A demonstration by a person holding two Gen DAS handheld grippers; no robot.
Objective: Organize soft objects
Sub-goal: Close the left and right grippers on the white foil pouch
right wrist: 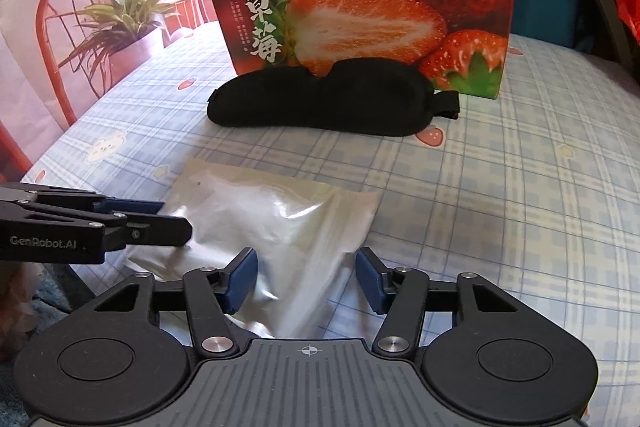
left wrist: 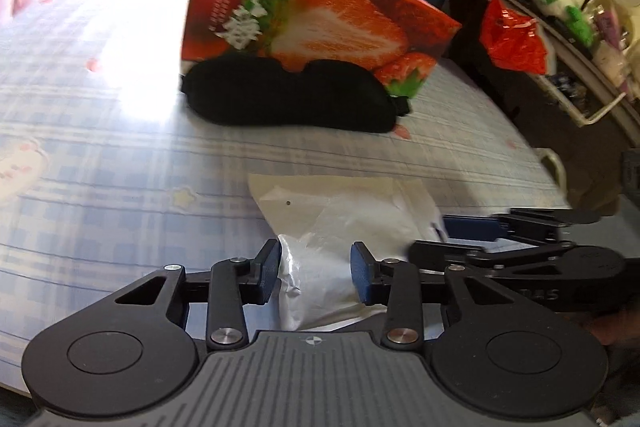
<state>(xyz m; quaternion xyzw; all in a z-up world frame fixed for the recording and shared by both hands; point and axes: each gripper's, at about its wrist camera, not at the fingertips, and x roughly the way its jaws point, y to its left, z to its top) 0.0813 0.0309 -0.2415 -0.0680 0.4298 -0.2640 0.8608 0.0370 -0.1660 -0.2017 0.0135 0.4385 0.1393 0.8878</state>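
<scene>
Blue-and-white checked cloth with small strawberry prints [right wrist: 520, 187] is covering the table on which everything is lying. Starting at the left gripper [left wrist: 314, 273], its jaws are standing narrow around a crinkled near corner of the flat silvery-white plastic pouch [right wrist: 272, 223], the left pad [left wrist: 269, 269] touching the film while the other seems just clear of it. The right gripper [right wrist: 306, 277] is straddling the pouch's other near edge with its jaws half closed, a gap showing beside the right pad [right wrist: 370, 279], so neither grip looks firm yet. Relative to the pouch, its long axis is running from the grippers toward the far side, where its far end is pointing at the black padded fabric sleep mask [right wrist: 324, 99]; that mask is lying crosswise beyond the pouch, touching the foot of the red strawberry-printed cardboard box [right wrist: 360, 23]. I am judging the risk as slippage: slick film could slide from half-set pads, or one corner could lift alone, letting the pouch sag, fold, and drag across the mask.
</scene>
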